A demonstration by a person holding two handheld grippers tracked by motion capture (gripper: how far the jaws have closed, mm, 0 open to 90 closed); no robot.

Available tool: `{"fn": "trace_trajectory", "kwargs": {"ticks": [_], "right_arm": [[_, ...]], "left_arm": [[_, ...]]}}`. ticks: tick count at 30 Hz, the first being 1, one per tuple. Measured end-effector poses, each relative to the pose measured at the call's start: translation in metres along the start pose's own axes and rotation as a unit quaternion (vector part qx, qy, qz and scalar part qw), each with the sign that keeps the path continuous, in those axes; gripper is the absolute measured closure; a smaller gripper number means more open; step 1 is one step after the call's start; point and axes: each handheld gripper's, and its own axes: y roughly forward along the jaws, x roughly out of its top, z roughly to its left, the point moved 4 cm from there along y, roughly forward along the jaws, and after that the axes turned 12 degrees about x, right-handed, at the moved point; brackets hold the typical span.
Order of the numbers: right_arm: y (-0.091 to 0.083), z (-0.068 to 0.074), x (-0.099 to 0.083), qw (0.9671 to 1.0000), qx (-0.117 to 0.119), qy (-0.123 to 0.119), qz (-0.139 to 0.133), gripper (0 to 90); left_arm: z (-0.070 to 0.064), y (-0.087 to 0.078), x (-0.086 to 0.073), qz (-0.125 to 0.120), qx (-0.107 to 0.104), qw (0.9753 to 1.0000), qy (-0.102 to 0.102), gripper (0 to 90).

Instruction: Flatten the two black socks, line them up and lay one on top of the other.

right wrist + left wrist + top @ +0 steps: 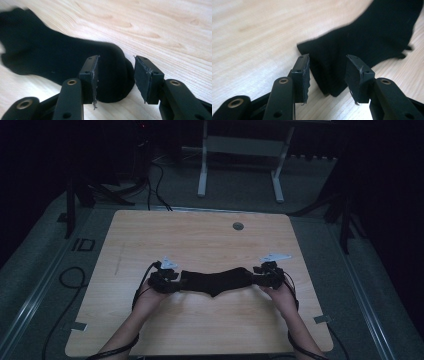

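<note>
A black sock (216,281) lies stretched left to right across the middle of the wooden table (200,235). My left gripper (172,282) is at its left end. In the left gripper view the jaws stand open, with the sock's cuff end (332,75) lying between the fingers (303,75). My right gripper (260,279) is at the sock's right end. In the right gripper view the jaws are open around the rounded toe end (112,82), and a clear gap shows beside the right finger (143,80).
A small round grommet (238,226) sits near the table's far edge. Cables (70,280) trail off the table's left side. A white table frame (240,160) stands on the floor beyond, in a dim room.
</note>
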Motion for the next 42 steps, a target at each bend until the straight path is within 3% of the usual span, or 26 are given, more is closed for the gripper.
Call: {"fn": "trace_trajectory", "kwargs": {"ticks": [3,5,6,9,11,13,18,20,24,30,34,38,42], "right_arm": [[-0.008,0.004,-0.002,0.9998,0.013,0.005,-0.011,54.0],[-0.009,0.004,-0.004,0.9999,0.013,0.003,-0.01,52.9],[-0.012,0.005,-0.007,0.9999,0.015,0.001,-0.009,46.7],[-0.017,0.004,-0.012,0.9996,0.02,0.007,-0.016,34.0],[-0.02,0.004,-0.016,0.9993,0.027,0.005,-0.026,20.1],[-0.022,0.004,-0.019,0.9993,0.021,-0.007,-0.029,16.2],[-0.025,0.002,-0.026,0.9986,0.009,-0.011,-0.051,13.2],[-0.023,0.003,-0.029,0.9983,0.024,-0.013,-0.052,13.1],[-0.022,0.003,-0.035,0.998,0.028,-0.019,-0.053,13.1],[-0.031,-0.001,-0.048,0.9973,0.017,-0.021,-0.068,13.2],[-0.041,-0.009,-0.057,0.9975,0.008,-0.013,-0.069,13.2],[-0.05,-0.016,-0.066,0.9978,-0.003,-0.004,-0.066,13.1],[-0.057,-0.02,-0.072,0.9973,-0.013,0.004,-0.072,13.2]], "left_arm": [[-0.001,-0.005,0.0,-0.009,-0.003,1.0,-0.003,55.5],[-0.003,-0.009,-0.001,-0.014,-0.005,0.9999,0.007,55.5],[-0.006,-0.012,-0.003,-0.023,-0.011,0.9996,0.013,53.4],[-0.007,-0.014,-0.007,-0.044,-0.017,0.9989,0.006,41.4],[-0.006,-0.01,-0.012,-0.036,-0.01,0.9993,-0.004,32.1],[-0.006,-0.006,-0.019,-0.03,-0.013,0.9994,-0.006,22.1],[-0.008,-0.002,-0.03,-0.066,0.007,0.9978,-0.008,6.2],[-0.008,-0.003,-0.031,-0.073,0.007,0.9973,-0.011,4.8],[-0.005,-0.014,-0.035,-0.099,0.017,0.9949,-0.012,2.7],[0.009,-0.031,-0.043,-0.119,0.039,0.9918,-0.025,2.7],[0.019,-0.041,-0.054,-0.12,0.048,0.9912,-0.028,2.8],[0.026,-0.048,-0.065,-0.097,0.065,0.9927,-0.031,2.8],[0.027,-0.054,-0.072,-0.096,0.065,0.9927,-0.034,2.8]]}}
